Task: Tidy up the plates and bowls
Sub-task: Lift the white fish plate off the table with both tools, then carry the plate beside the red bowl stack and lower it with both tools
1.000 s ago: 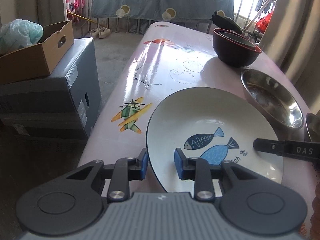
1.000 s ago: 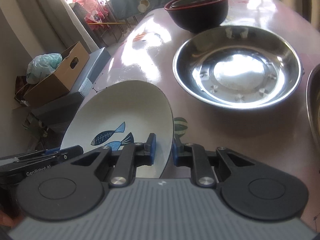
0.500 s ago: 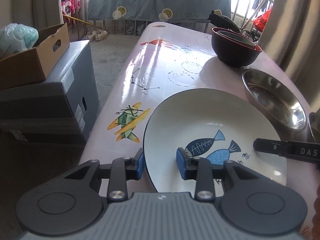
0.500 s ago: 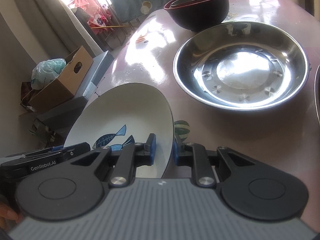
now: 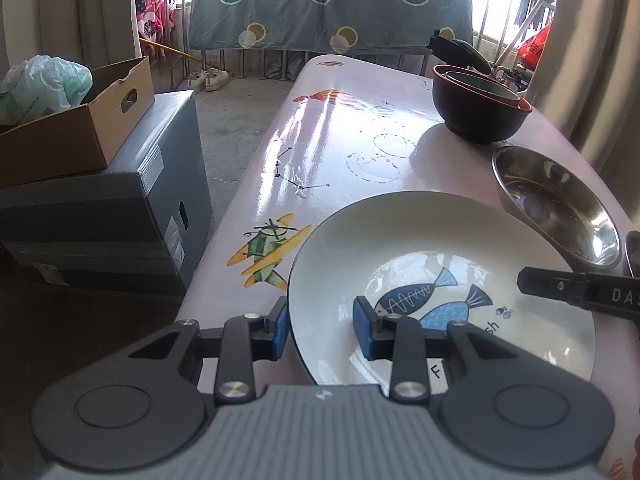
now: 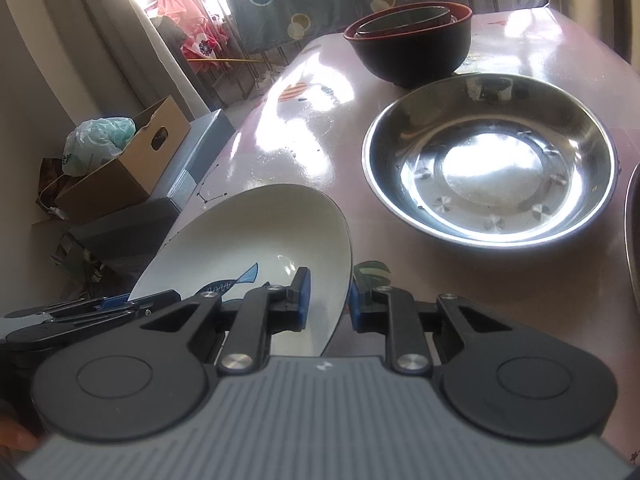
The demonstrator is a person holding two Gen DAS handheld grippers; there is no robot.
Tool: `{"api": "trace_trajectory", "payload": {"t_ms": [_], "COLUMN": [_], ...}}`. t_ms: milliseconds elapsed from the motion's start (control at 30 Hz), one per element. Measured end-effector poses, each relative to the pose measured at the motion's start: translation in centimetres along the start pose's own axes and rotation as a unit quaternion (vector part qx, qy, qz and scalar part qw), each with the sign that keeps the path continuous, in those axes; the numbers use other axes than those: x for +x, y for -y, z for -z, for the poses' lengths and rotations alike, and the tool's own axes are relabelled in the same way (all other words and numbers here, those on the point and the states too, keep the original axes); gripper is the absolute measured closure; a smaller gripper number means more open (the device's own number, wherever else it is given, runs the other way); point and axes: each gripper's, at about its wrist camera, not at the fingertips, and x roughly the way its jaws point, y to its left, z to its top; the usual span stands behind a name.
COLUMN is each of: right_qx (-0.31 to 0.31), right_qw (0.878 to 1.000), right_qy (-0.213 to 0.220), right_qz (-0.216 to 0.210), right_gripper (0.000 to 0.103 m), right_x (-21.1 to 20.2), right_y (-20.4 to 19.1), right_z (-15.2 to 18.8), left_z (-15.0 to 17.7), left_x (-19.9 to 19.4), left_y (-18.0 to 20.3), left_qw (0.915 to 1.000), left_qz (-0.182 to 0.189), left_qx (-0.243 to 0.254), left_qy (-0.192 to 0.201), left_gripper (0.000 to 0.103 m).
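A white deep plate (image 5: 420,240) with two blue fish painted on it lies at the near end of the pink table (image 5: 340,140). My left gripper (image 5: 320,332) straddles its near left rim, one blue pad outside and one inside. The pads stand apart from the rim, so this gripper is open. My right gripper (image 6: 328,300) straddles the right rim of the same plate (image 6: 260,232), with its pads slightly off the rim, open. One finger of the right gripper (image 5: 576,292) reaches over the plate from the right.
A steel dish (image 6: 492,160) sits just beyond the plate, with a dark red-rimmed bowl stack (image 6: 412,48) behind it. A second steel rim (image 6: 634,232) shows at the right edge. Left of the table stand a grey box (image 5: 120,208) and a cardboard box (image 5: 80,128).
Both pairs of jaws have widened a little around the plate's rim. The plate and both hands have hardly moved.
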Motion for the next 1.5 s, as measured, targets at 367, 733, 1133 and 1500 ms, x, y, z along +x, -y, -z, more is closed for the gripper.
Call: {"api": "trace_trajectory", "payload": {"t_ms": [367,733,1133,1500], "right_qx": [-0.006,-0.005,0.029,0.076], "right_qw": [1.0,1.0,0.998,0.992], "right_qy": [0.008,0.029,0.064,0.096], "right_qz": [0.001,-0.007,-0.002,0.037], "right_gripper": [0.083,0.083,0.083,0.083], "right_x": [-0.4,-1.9,-4.5,-7.3], "right_y": [-0.4,-0.7,1.1,6.9], "right_z": [-0.2,-1.0,-3.0,-4.5], "left_z": [-0.2,-1.4,-4.4,-7.0], "left_x": [-0.9,-2.2,-2.7,-0.1], "left_y": [-0.1,0.2,3.6,10.2], "left_qw": [0.9999,0.9991,0.9963,0.9919], "left_qz": [-0.001,0.001,0.019,0.068], "left_qx": [0.0,0.0,0.036,0.077], "left_qy": [0.016,0.041,0.076,0.075], "left_gripper": [0.069,0.069,0.069,0.069]}}
